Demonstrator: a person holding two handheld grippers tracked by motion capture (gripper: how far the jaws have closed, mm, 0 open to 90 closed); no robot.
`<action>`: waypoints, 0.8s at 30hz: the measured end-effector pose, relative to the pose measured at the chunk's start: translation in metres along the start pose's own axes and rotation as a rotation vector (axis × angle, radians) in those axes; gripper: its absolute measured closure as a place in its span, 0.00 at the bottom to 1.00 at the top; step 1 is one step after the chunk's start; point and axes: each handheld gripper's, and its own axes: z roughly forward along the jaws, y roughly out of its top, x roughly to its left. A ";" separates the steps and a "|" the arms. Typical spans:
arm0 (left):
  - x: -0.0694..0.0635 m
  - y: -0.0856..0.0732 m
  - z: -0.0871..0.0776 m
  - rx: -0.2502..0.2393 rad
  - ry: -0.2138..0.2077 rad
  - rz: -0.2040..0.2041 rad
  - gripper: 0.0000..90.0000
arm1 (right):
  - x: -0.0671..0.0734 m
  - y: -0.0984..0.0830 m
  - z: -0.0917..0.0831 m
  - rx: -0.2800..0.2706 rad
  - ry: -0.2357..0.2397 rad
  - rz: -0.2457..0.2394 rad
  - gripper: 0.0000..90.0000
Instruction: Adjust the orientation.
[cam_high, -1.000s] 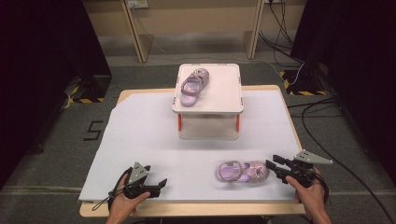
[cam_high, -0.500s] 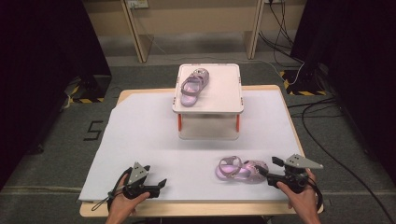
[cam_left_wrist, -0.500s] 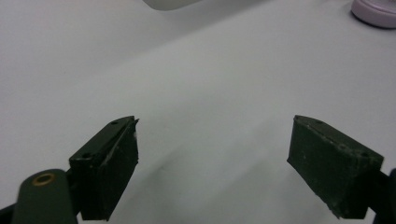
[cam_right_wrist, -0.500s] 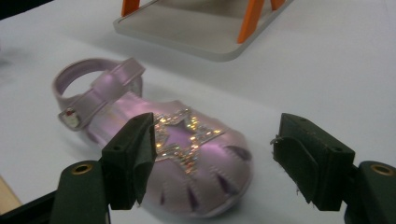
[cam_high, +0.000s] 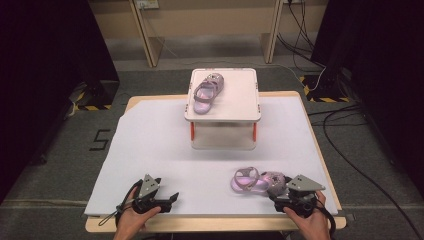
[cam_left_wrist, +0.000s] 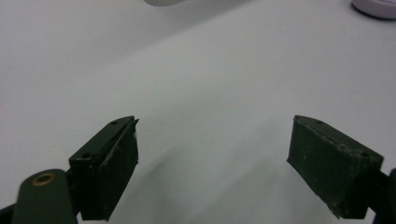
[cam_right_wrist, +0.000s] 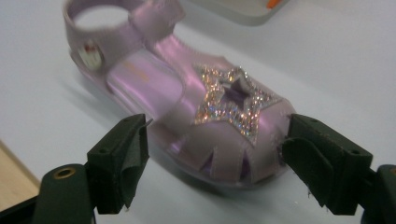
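Lilac sandal (cam_right_wrist: 187, 112) lies toe-first between the right gripper (cam_right_wrist: 215, 154) fingers, just opened wide and apparently clear of it; left gripper (cam_left_wrist: 215, 154) open, empty.

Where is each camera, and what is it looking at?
High view: above the table, looking forward and down; both hands and forearms show.
Left gripper view: rides the left gripper, facing bare white table; its open jaws show.
Right gripper view: rides the right gripper, jaws around the purple sandal.
Shared: high and right gripper views both show that sandal.
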 end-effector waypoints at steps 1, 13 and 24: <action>0.000 0.000 0.000 -0.001 -0.001 0.000 0.17 | 0.000 -0.001 0.001 0.008 -0.014 -0.022 0.28; -0.001 0.000 0.000 0.002 -0.003 0.006 0.17 | -0.017 -0.001 0.003 0.021 -0.054 0.029 0.24; -0.002 0.000 0.002 0.004 -0.006 0.007 0.17 | -0.037 -0.002 0.009 0.013 -0.152 -0.007 0.37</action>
